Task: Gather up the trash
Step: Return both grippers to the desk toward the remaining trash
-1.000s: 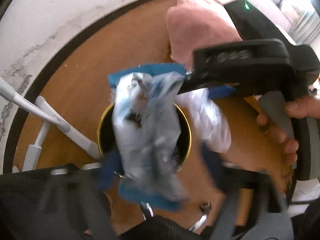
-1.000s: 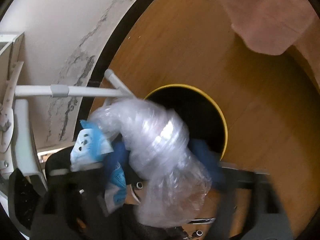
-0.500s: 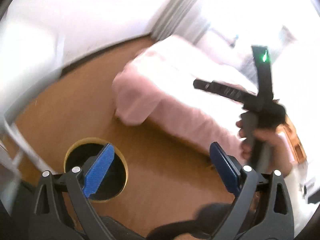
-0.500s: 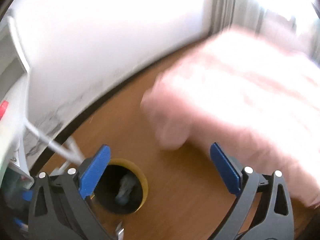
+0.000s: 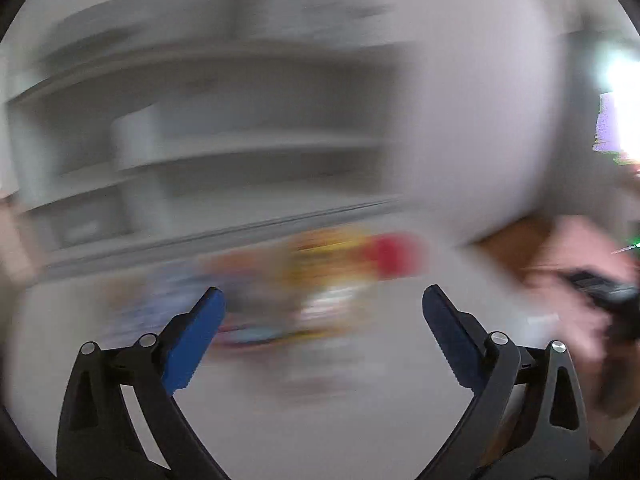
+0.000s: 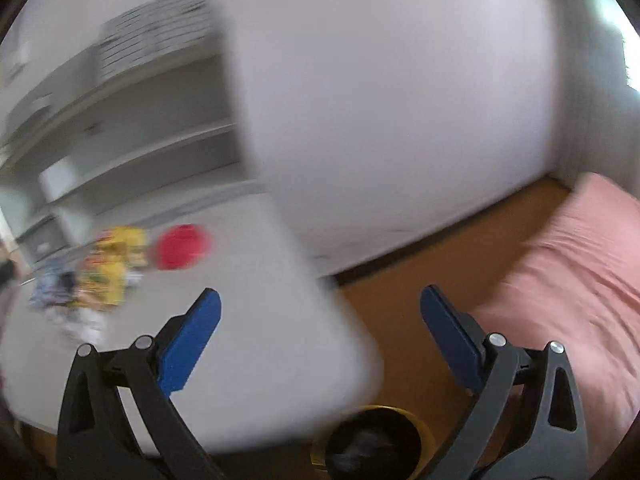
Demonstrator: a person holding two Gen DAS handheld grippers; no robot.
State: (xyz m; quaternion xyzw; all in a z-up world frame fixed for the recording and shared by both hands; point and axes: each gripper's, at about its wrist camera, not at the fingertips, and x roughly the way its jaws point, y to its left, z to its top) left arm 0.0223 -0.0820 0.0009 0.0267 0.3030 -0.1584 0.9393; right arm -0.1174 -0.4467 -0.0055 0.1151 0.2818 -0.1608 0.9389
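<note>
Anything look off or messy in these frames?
Loose litter is heaped at the far left of the white table: yellow wrappers, a red round item, pale crumpled bits. Blur hides detail. The yellow-rimmed black bin stands upright on the floor. Both the left gripper and right gripper are open and empty.

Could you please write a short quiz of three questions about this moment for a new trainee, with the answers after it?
1. True or false: the left gripper holds a piece of trash.
2. Where is the bin in the right wrist view? A: on the table; B: on the floor, below the table edge; C: on the pink bedding.
3. Fill in: the right gripper is ____.

Key
1. False: its jaws stand wide apart with nothing between them.
2. B.
3. Open. The blurred colourful trash pile and a red object lie on the table.
</note>
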